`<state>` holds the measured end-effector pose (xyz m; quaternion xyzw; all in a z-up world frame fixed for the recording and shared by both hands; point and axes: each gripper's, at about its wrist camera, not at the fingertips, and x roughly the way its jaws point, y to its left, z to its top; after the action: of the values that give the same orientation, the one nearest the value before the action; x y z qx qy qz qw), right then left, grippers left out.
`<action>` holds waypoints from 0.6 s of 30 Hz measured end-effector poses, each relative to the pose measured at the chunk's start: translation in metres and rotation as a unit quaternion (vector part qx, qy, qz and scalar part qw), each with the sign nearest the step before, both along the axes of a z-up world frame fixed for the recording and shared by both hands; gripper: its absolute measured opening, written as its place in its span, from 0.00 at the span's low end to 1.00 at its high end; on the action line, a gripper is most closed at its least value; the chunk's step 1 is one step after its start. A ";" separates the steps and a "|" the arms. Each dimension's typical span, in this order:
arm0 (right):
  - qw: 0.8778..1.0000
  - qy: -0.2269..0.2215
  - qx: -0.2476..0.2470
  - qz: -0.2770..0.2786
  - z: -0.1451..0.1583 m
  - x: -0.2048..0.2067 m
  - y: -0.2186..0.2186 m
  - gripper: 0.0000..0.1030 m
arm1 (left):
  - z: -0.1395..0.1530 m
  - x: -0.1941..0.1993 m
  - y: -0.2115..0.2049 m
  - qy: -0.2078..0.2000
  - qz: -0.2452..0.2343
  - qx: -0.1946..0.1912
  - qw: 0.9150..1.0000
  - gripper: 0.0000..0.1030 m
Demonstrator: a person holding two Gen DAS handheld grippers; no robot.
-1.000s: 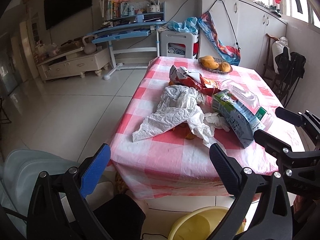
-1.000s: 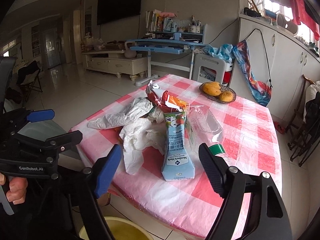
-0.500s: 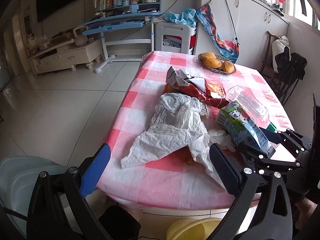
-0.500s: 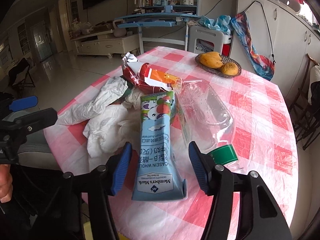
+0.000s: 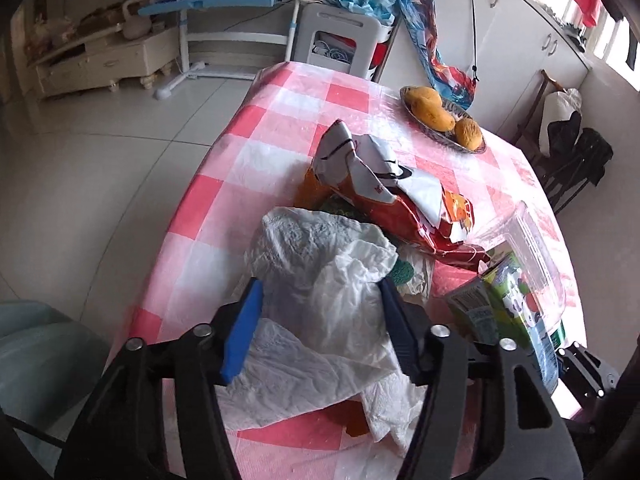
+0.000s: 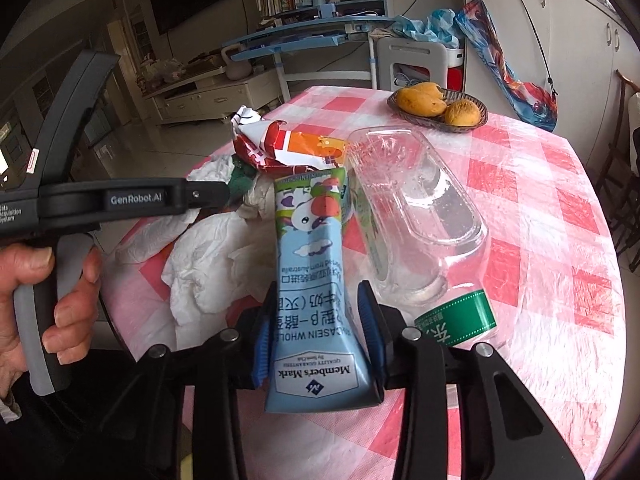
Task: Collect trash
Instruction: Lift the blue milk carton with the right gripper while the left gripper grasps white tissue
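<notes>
On the checked table (image 6: 540,200), the left gripper (image 5: 320,308) is reaching level over the white bag (image 5: 320,280), jaws spread around its crumpled top. The right gripper (image 6: 318,320) is pinching the "Member's Mark" milk carton (image 6: 316,280) lying beside a clear tray (image 6: 416,200).

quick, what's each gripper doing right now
Left gripper: open, one finger on each side of the crumpled white plastic bag, not closed on it.
Right gripper: closed on the blue milk carton.
</notes>
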<state>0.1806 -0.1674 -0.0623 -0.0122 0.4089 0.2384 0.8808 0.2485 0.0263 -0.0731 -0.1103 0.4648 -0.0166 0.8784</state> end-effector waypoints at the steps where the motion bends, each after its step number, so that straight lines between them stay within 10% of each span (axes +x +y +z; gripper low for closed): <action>1: 1.000 0.001 0.004 0.000 0.000 0.002 0.000 0.37 | -0.003 0.002 0.001 0.005 -0.003 -0.004 1.000 0.34; 4: 1.000 -0.002 0.015 -0.001 0.003 0.003 -0.001 0.37 | -0.007 0.003 0.010 0.012 0.007 -0.030 0.999 0.09; 18: 0.997 -0.050 0.051 0.001 0.030 -0.016 -0.004 0.36 | 0.048 -0.062 0.056 -0.113 0.068 -0.101 0.986 0.06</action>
<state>0.1646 -0.1717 -0.0322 0.0205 0.3511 0.2596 0.8994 0.1869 0.0824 -0.0247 -0.2269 0.3501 -0.0163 0.9087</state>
